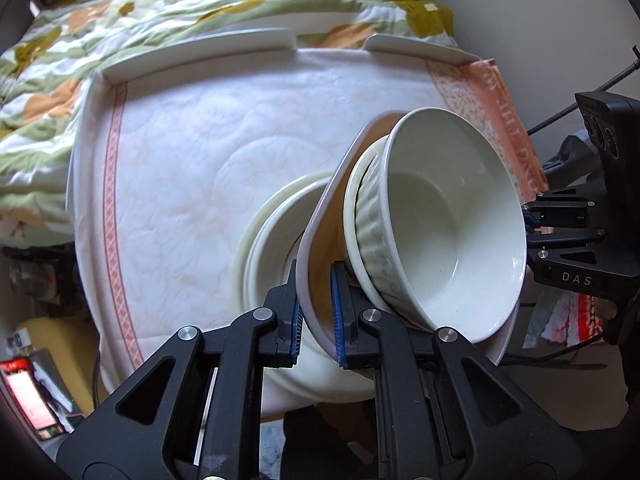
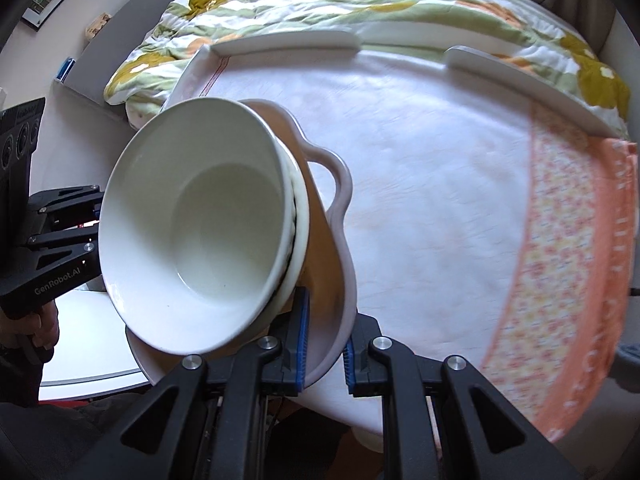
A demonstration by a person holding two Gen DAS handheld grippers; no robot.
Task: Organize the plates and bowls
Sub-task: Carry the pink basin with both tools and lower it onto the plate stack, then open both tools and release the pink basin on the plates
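- Above the white-clothed worktop (image 1: 224, 152) we are holding a tilted stack of dishes: a pinkish handled dish (image 1: 320, 248) carrying a ribbed bowl (image 1: 372, 224) with a smooth white bowl (image 1: 452, 216) nested on top.
- We are pinching the near rim of the handled dish with the left hand-held gripper (image 1: 316, 316), its blue pads pressed on either side of the rim.
- We are pinching the opposite rim of the same dish with the right hand-held gripper (image 2: 324, 340), one blue pad inside and one outside.
- Only the left wrist view is showing us a second stack of cream plates (image 1: 276, 240) lying on the cloth, just behind the lifted dish.
- Only the right wrist view is showing us the dish's looped handle (image 2: 336, 184), standing clear above the cloth.
- Each view is catching the other hand-held gripper beside the stack: we are reading "DAS" (image 1: 576, 278) in the left view and "GenRobot.AI" (image 2: 58, 282) in the right.
- Orange lettering runs along the cloth's border (image 1: 508, 120), but we cannot read it.
- A floral quilt (image 1: 160, 12) is lying beyond the worktop.
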